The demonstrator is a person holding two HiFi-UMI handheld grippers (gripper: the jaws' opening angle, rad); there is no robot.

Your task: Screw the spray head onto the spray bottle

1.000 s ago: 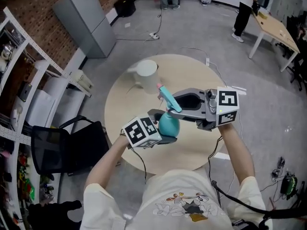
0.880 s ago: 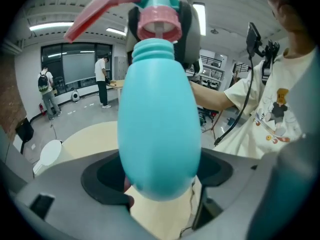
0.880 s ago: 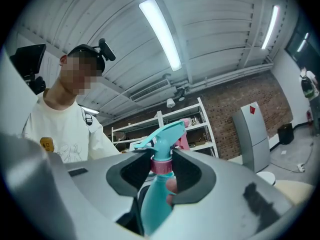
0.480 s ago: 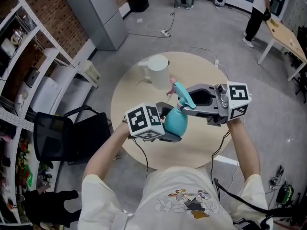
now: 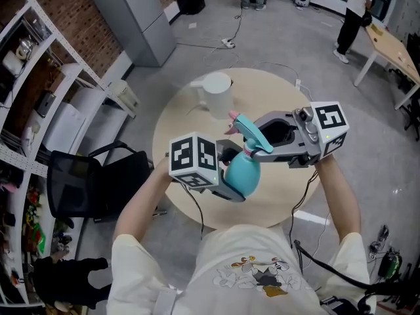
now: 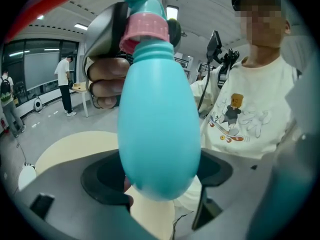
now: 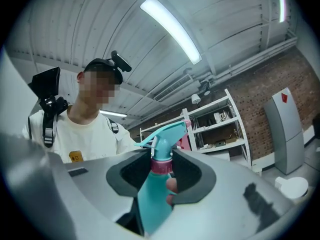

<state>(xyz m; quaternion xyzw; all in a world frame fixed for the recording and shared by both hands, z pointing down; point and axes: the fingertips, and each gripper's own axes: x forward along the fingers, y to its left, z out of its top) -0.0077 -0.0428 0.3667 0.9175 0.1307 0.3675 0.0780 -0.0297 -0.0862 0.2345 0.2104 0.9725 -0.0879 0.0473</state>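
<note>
Change: over the last second we have raised the bottle (image 5: 241, 173) and head (image 5: 248, 133) higher above the table (image 5: 172, 133), and the left gripper (image 5: 231, 170) has rolled.
Left gripper: clamped round the bottle's belly, holding it in the air.
Right gripper (image 5: 254, 149): jaws half closed on the pink collar (image 7: 161, 166), width unchanged.
Head: seated on the neck.
Meaning: we judge that the grips are holding; how tight the collar is, we cannot tell.
</note>
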